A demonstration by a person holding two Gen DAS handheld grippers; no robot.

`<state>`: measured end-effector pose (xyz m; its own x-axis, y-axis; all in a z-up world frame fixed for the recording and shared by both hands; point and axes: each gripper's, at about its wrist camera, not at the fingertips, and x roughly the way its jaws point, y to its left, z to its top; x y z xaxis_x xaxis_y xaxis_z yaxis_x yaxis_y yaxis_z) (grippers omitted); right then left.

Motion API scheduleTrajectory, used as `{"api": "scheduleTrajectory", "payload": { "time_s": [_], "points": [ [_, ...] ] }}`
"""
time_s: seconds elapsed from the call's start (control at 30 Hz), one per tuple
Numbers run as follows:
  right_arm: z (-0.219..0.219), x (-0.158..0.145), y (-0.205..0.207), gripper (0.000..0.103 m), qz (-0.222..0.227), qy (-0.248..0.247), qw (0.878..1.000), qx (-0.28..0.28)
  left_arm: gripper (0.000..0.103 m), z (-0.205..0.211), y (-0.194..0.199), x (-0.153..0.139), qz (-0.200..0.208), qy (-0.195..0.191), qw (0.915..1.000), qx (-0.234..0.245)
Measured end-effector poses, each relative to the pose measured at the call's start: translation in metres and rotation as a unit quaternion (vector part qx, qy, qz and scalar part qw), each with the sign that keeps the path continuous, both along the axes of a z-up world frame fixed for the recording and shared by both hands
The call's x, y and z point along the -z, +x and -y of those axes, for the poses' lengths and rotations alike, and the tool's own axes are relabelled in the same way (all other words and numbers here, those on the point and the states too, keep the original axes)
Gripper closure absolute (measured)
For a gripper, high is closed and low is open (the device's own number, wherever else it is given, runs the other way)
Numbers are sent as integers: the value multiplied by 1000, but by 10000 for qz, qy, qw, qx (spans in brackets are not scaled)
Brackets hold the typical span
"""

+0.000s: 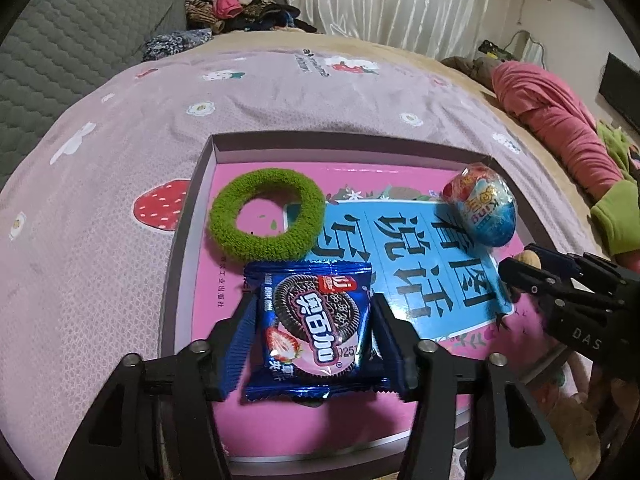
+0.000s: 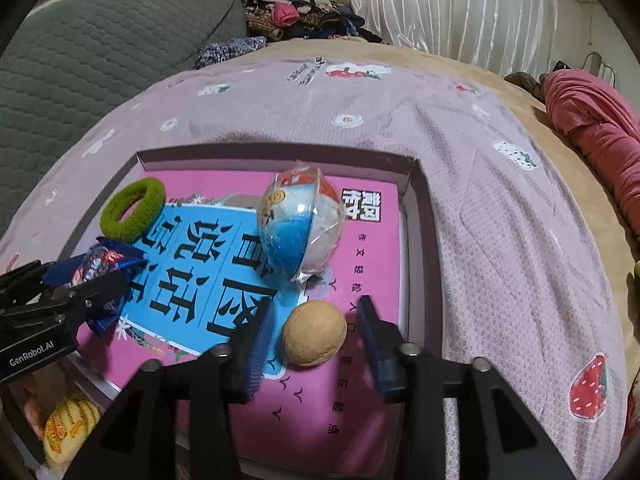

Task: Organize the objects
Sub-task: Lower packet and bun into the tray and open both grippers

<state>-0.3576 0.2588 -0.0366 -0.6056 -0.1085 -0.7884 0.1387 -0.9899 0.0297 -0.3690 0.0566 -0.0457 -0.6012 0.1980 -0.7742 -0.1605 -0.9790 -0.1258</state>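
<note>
A shallow dark-rimmed box (image 1: 320, 138) (image 2: 280, 150) lies on the bed with a pink and blue book flat inside it. On the book are a green fuzzy ring (image 1: 224, 220) (image 2: 154, 196), a foil-wrapped toy egg (image 1: 480, 212) (image 2: 300, 224), a blue cookie packet (image 1: 316, 344) (image 2: 96, 264) and a tan walnut (image 2: 314, 332). My left gripper (image 1: 314, 300) straddles the packet, which rests on the book; the pads stand at its crimped edges without squeezing. My right gripper (image 2: 316, 308) straddles the walnut, with a gap on each side.
The box sits on a pink strawberry-print bedspread (image 1: 120, 140). A grey quilted cushion (image 1: 72, 40) and a clothes pile (image 1: 240, 0) are at the back. A pink garment (image 1: 552, 112) lies on the right. A yellow snack packet (image 2: 68, 424) shows below the box's near left corner.
</note>
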Motion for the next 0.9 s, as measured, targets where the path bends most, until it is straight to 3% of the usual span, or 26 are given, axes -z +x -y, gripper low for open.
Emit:
{"api": "scheduleTrajectory", "payload": {
  "time_s": [0.07,0.27,0.43,0.53,0.73,0.9],
  "points": [
    [-2,-3,1,45,-51,-107,9999,23,31,1,3,-5,-68,4,10000,-28],
    [-4,-12,6,40,-154,-248,9996,13,29,6,9,-18,-215,84,9997,-77],
    [-1,-20,10,25,-302,-231,9993,-36,25,7,12,-23,-283,-42,9995,-121],
    [0,-22,11,24,-326,-212,9992,-46,22,4,14,-24,-339,-210,9991,-132],
    [-2,-26,13,18,-358,-206,9991,-21,21,7,17,-27,-360,-144,9991,-146],
    [-5,-37,21,14,-563,-170,9982,73,9,7,21,-32,-438,-116,9989,-110]
  ]
}}
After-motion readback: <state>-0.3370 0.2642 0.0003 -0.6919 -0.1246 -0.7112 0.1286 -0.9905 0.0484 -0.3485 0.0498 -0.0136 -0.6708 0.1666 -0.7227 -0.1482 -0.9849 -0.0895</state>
